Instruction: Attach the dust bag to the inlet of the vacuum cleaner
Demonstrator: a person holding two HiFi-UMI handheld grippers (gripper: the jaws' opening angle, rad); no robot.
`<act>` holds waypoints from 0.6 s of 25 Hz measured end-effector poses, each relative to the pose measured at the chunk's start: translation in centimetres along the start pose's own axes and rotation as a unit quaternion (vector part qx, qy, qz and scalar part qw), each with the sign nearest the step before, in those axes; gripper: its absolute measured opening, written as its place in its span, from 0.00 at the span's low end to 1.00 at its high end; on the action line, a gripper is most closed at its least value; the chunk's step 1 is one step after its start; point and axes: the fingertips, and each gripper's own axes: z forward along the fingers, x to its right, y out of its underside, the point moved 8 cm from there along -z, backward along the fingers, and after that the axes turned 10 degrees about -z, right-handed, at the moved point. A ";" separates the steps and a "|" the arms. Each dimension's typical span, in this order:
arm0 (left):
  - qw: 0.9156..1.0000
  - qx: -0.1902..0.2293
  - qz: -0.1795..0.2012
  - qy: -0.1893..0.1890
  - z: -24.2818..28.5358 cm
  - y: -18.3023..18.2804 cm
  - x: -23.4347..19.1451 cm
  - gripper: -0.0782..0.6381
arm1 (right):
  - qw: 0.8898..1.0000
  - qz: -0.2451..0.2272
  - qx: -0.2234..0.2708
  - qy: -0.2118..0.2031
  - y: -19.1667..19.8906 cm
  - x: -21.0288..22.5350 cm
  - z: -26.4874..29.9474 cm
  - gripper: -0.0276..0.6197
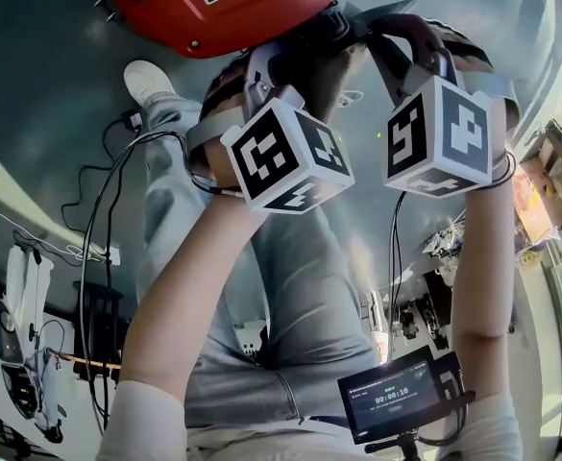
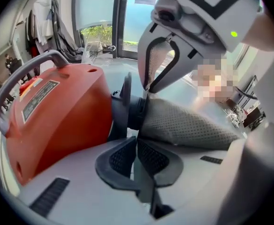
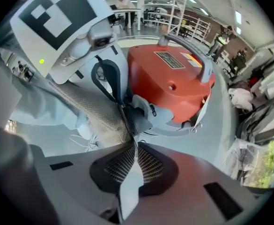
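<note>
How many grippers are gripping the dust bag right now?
2. The left gripper and the right gripper each pinch the dust bag at its collar end, beside the red vacuum cleaner.

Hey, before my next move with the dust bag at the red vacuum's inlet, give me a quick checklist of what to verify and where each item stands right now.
1. Left gripper grip on the dust bag: ok, its jaws are shut on the bag's edge at the mouth end.
2. Right gripper grip: ok, its jaws are shut on that same end of the bag.
3. Bag mouth lined up with the inlet: ok, it sits right against the black inlet.
4. Bag fully seated or locked on: cannot tell, the joint is partly hidden.
5. Vacuum cleaner steady: ok, it rests upright on the floor.
</note>
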 end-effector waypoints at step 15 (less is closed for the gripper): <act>0.988 0.013 0.009 0.155 -11.8 -1.2 2.0 0.26 | 0.999 0.014 0.005 -0.035 8.3 -1.1 -1.6 0.42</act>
